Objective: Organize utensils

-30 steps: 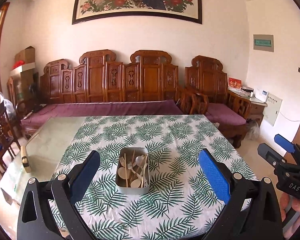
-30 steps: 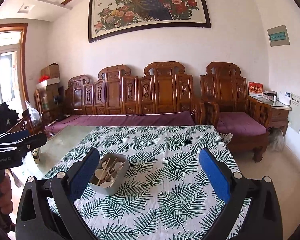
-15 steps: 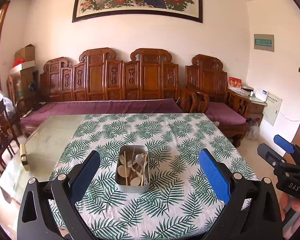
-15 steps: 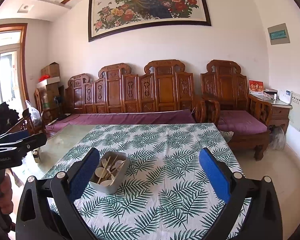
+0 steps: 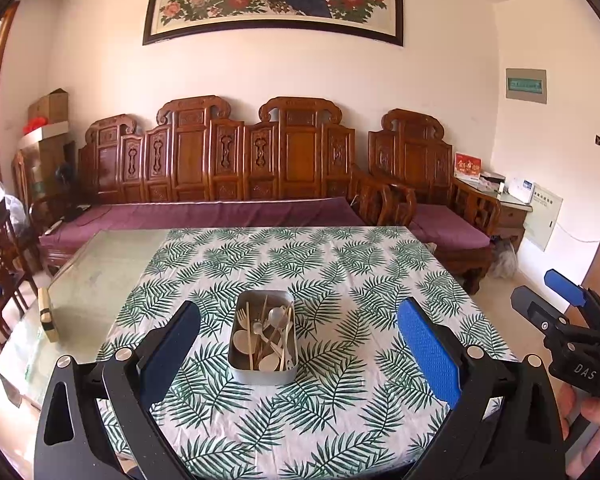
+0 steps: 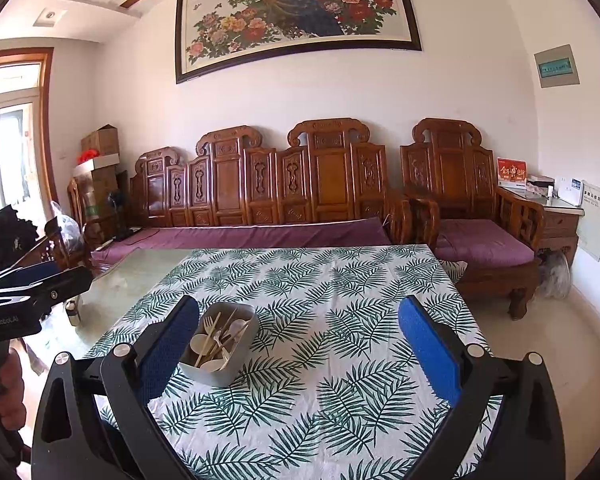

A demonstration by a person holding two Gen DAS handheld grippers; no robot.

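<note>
Metal tin (image 5: 262, 360) of mixed utensils (image 5: 265, 336) sits on the table (image 5: 340, 280). Left hand-held gripper (image 5: 298, 350) and right hand-held gripper (image 6: 298, 350) hover near the tin, both spread wide, gripping nothing.

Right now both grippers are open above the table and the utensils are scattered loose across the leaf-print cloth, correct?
Not quite. The utensils are piled inside the metal tin on the cloth, as the left wrist view shows. The left gripper and right gripper are open.

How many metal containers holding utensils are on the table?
1: the metal tin sits on the leaf-print tablecloth, centred between the open left gripper fingers; spoons, forks and chopsticks are piled inside.
</note>
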